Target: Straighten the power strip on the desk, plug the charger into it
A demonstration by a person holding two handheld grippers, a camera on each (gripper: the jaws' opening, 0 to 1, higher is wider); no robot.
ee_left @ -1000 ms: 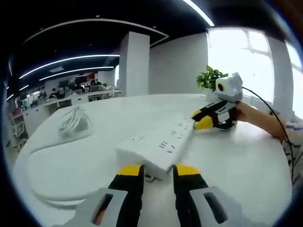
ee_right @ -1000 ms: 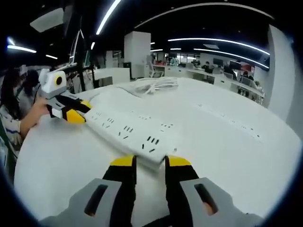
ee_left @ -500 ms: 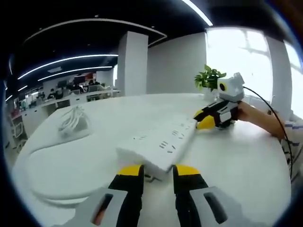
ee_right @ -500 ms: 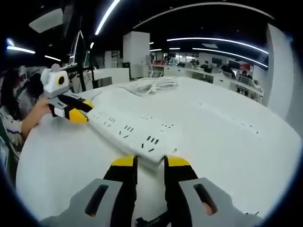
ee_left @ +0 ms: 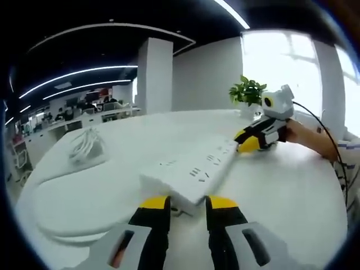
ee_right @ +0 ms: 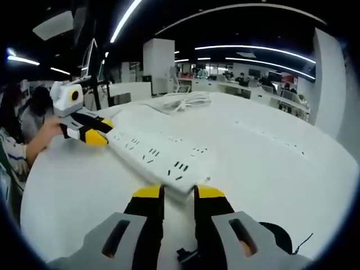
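A long white power strip (ee_left: pixel 194 169) lies on the round white desk (ee_left: pixel 292 191), slanting away from me. My left gripper (ee_left: pixel 188 203) has its yellow tips at the strip's near corner, a narrow gap between them. My right gripper (ee_left: pixel 247 140), held by a hand (ee_left: pixel 306 138), touches the far end. In the right gripper view the strip (ee_right: pixel 157 154) runs from my right gripper (ee_right: pixel 179 192) to the left gripper (ee_right: pixel 97 132). Whether either pair of jaws pinches the strip is hidden. A black thing with a thin cable (ee_right: pixel 275 239) shows under my right gripper.
A coiled white cable (ee_left: pixel 87 146) lies at the far side of the desk (ee_right: pixel 67 185), also visible as the coil (ee_right: pixel 180 101). A potted plant (ee_left: pixel 247 93) stands behind the right gripper. Office desks and a white pillar (ee_left: pixel 154 76) lie beyond.
The right gripper and the strip's far end have shifted slightly. A black thing with a cable has come into the bottom of the right gripper view. The left gripper holds still.
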